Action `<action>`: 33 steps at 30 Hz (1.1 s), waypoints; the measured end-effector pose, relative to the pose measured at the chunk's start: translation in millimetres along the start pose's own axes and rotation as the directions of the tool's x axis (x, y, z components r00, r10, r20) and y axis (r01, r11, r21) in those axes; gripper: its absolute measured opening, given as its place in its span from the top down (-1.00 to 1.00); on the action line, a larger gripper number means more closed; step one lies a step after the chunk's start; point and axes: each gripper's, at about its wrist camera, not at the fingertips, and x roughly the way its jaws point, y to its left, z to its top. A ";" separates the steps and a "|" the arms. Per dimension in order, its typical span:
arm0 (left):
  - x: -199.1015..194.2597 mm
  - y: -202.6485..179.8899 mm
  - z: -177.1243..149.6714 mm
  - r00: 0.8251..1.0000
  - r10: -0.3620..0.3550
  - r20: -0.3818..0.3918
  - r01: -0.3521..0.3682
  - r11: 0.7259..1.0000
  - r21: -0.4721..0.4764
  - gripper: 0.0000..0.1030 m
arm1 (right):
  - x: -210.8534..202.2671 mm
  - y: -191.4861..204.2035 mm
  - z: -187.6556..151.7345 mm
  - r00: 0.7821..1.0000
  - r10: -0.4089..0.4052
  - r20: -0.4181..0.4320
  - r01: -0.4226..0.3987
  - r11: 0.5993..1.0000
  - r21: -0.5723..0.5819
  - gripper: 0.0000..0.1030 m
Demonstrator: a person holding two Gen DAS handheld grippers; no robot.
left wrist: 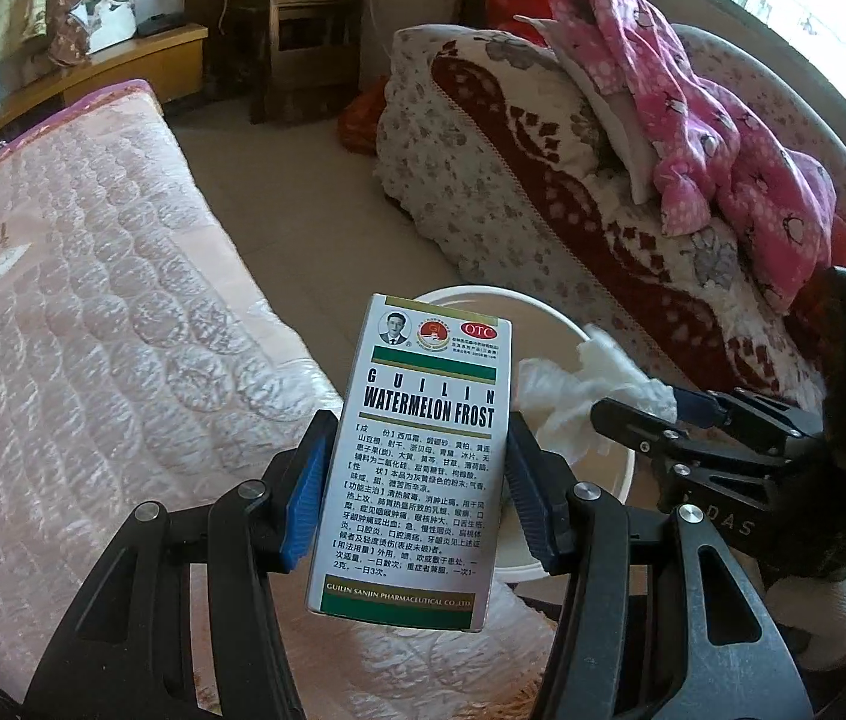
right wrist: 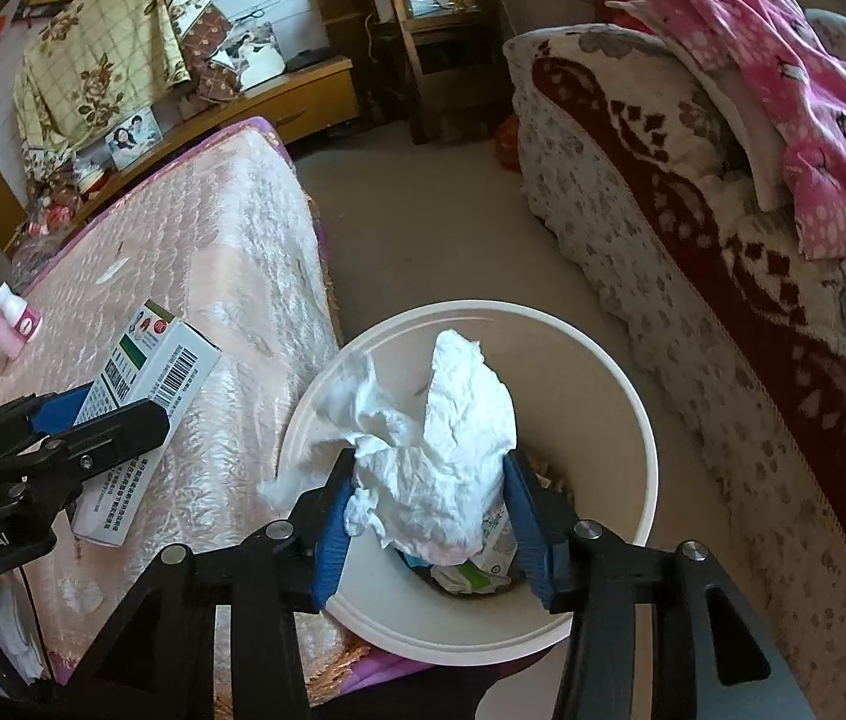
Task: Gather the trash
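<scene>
Spreading across the left of both views is a bed [right wrist: 195, 276] under a quilted, satiny peach cover stitched in ring patterns, its near end cut off by the frame; on the right a sofa [right wrist: 693, 276] wears a plush cream-and-maroon floral throw with a crumpled pink spotted garment [right wrist: 807, 120] heaped on it. Between them, on the pale floor, stands a round cream plastic bin [right wrist: 645, 420], smooth-walled — inside, mostly hidden, lie bits of printed wrapper and packaging too covered to identify. The right gripper [right wrist: 429, 516] hangs over the bin's mouth, its blue ribbed pads apart at a middling gap with a wad of wrinkled white tissue [right wrist: 453, 438] between them; whether the pads press on the soft paper cannot be told. The left gripper [left wrist: 417, 492] clamps a rectangular glossy card medicine box [left wrist: 417, 450], printed "Watermelon Frost", upright between its pads, above the bed's edge beside the bin. Far left on the bed lies a small pink bottle [right wrist: 3, 318], partly blurred.
</scene>
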 end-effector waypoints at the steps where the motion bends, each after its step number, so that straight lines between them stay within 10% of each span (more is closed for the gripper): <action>1: 0.5 -0.8 0.1 1.000 -0.010 0.001 0.010 1.000 0.008 -0.04 | 0.3 -1.0 -0.4 1.000 -0.001 -0.001 0.001 1.000 0.004 0.08; 10: -3.4 -3.6 0.2 0.997 -0.077 0.030 0.076 0.997 0.035 -0.41 | -3.7 -0.8 -3.0 1.000 0.011 0.012 -0.011 1.000 0.028 -0.10; 23: -53.2 4.3 -19.3 0.966 0.178 0.186 -0.183 0.983 0.008 -0.41 | -45.4 32.4 -15.7 0.986 -0.043 0.160 0.048 0.998 -0.030 -0.12; 33: -108.7 17.0 -31.6 0.932 0.202 0.301 -0.199 0.979 -0.041 -0.41 | -90.0 63.8 -25.4 0.953 -0.065 0.296 0.071 0.997 -0.009 -0.13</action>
